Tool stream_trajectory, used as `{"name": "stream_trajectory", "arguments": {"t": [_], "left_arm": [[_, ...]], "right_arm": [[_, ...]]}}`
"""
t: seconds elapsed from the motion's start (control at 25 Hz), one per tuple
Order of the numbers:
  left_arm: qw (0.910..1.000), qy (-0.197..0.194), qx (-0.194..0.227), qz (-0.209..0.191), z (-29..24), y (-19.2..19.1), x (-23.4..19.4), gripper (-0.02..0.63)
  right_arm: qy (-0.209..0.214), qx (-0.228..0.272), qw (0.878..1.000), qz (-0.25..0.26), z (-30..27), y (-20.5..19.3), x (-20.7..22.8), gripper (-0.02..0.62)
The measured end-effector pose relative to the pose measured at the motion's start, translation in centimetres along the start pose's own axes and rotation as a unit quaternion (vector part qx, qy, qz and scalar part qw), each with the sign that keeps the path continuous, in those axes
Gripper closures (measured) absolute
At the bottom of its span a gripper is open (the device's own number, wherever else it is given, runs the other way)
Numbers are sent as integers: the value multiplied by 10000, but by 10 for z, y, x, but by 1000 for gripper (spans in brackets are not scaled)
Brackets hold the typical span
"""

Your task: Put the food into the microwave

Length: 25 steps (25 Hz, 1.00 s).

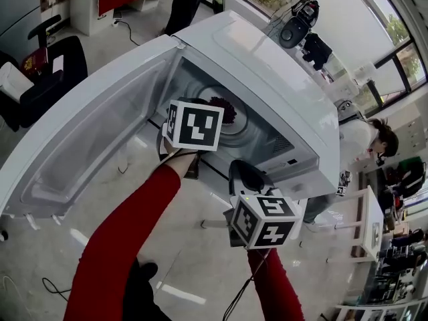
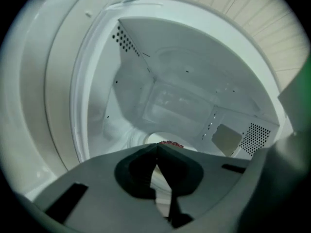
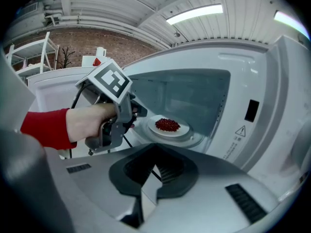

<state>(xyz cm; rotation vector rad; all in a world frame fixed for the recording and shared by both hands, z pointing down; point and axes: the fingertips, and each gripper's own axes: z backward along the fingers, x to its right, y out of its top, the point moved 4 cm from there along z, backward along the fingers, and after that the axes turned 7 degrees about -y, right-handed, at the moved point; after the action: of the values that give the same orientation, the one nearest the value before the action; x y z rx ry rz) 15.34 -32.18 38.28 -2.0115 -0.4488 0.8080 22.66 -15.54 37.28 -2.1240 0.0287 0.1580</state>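
The white microwave (image 1: 267, 72) stands with its door (image 1: 80, 139) swung wide to the left. The food (image 3: 167, 124), a small heap of red berries or beans, lies on a white plate (image 3: 183, 130). The plate sits in the middle of the glass turntable (image 3: 197, 141) inside the cavity.

The left gripper (image 2: 156, 149) is held at the mouth of the cavity, just in front of the plate and pointing in at it. Its jaws are closed tip to tip with nothing between them. The left gripper view shows the plate's rim and a strip of the red food just past the tips, apart from them. The hand (image 3: 90, 120) holding this gripper comes out of a red sleeve (image 3: 46, 127).

The right gripper (image 3: 155, 152) hangs lower and further back, outside the microwave, facing its open front. Its jaws are also pressed together and empty.

On the front frame of the microwave, right of the opening, there is a warning triangle (image 3: 241, 130) with an exclamation mark. The lines of fine print below it are too small to read. Above it sits a black rectangle (image 3: 251, 110).

The marker cube (image 1: 194, 126) on the left gripper carries only black-and-white square patterns, no words. I cannot tell what the microwave rests on, so it cannot be placed against any table edge.
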Motion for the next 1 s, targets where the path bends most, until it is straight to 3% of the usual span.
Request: {"name": "stream_trajectory", "arguments": {"t": [0.36,0.64,1.0], "left_arm": [[9908,-915,216,972,62,-24,7,597],[9882,-1504,162,256,138,-39,39,597],[9788,-1955,14,-615,218,-48,73,598]], "right_arm": [[390,388,9976,-420,29,26,-12,581],[861,685,9853,-1310,82,22,-22,581],[940,1039,9714,-1919,148,-2,-25,583]]}}
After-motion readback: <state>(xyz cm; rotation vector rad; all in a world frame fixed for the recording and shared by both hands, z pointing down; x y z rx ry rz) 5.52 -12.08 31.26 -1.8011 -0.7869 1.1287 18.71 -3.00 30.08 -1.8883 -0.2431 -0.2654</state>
